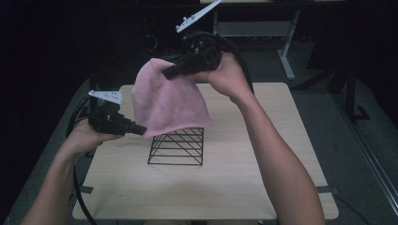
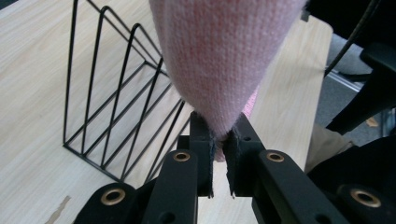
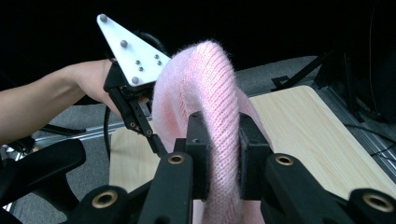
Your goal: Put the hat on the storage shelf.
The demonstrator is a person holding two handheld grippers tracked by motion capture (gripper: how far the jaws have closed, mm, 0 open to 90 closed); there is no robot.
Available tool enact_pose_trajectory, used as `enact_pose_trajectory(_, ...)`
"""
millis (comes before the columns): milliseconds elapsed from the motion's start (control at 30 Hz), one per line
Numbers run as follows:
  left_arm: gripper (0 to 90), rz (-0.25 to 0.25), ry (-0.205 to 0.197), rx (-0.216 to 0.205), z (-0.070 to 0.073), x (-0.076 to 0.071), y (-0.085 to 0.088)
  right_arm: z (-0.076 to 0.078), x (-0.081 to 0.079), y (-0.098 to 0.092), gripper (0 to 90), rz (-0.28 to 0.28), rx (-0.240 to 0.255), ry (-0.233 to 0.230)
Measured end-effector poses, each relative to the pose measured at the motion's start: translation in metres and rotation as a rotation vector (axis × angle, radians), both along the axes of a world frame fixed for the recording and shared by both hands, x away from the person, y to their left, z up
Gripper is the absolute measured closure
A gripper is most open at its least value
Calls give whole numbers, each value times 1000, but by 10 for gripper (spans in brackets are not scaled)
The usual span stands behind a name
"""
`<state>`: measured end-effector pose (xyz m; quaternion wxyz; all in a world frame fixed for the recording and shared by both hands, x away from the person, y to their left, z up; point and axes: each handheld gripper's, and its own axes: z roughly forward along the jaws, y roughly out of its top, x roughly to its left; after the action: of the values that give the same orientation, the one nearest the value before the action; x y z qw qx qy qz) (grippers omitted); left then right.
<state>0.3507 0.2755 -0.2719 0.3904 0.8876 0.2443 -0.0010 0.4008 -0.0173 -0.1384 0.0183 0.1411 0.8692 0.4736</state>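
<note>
Two grips are held on the pink cloth (image 1: 166, 101): right gripper (image 1: 170, 71) clamped on its top, left gripper (image 1: 141, 130) pinching only the tip below; slippage is risked there, or snagging on the wire rack (image 1: 178, 146) just beneath.

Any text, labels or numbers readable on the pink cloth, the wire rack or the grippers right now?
None readable.
Pink knitted cloth: no tag or print shows.
Black wire rack: bare wire.
Left gripper and right gripper: no markings.
Wooden table: a faint dark mark, too small to read.
</note>
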Motion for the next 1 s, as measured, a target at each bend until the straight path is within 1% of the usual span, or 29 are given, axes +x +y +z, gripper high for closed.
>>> enact_pose_trajectory(67,824,15,-1,0,-1,1,0,-3,2,-1,777,-3,-3,2)
enact_pose_trajectory(100,824,22,7,-2,-2,1,0,-4,2,-1,777,-6,0,5)
enact_pose_trajectory(167,824,15,7,13,-3,4,0,-6,3,-1,777,-14,-1,15)
enact_pose_trajectory(233,824,24,13,17,-5,6,-2,-9,5,-2,777,-15,0,8)
enact_pose_trajectory(267,824,27,16,27,-5,7,-2,-10,6,-3,777,-17,0,17)
enact_pose_trajectory(300,824,33,20,25,-6,8,-3,-12,7,-4,777,-21,0,22)
enact_pose_trajectory(400,824,40,16,38,-9,10,-4,-17,9,-8,776,-27,-3,22)
enact_pose_trajectory(533,824,42,7,62,-13,13,-10,-24,10,-13,776,-33,7,30)
enact_pose_trajectory(633,824,42,0,80,-14,14,-13,-30,11,-18,775,-43,13,50)
enact_pose_trajectory(700,824,40,1,85,-16,15,-15,-33,11,-21,774,-50,19,53)
enact_pose_trajectory(767,823,41,1,89,-16,17,-17,-35,10,-25,774,-64,16,50)
enact_pose_trajectory(800,822,43,1,92,-17,18,-18,-37,10,-26,774,-65,16,45)
enact_pose_trajectory(967,822,50,-7,111,-20,19,-22,-42,8,-33,773,-69,25,53)
enact_pose_trajectory(1000,822,51,-7,117,-20,19,-23,-43,8,-34,772,-68,28,47)
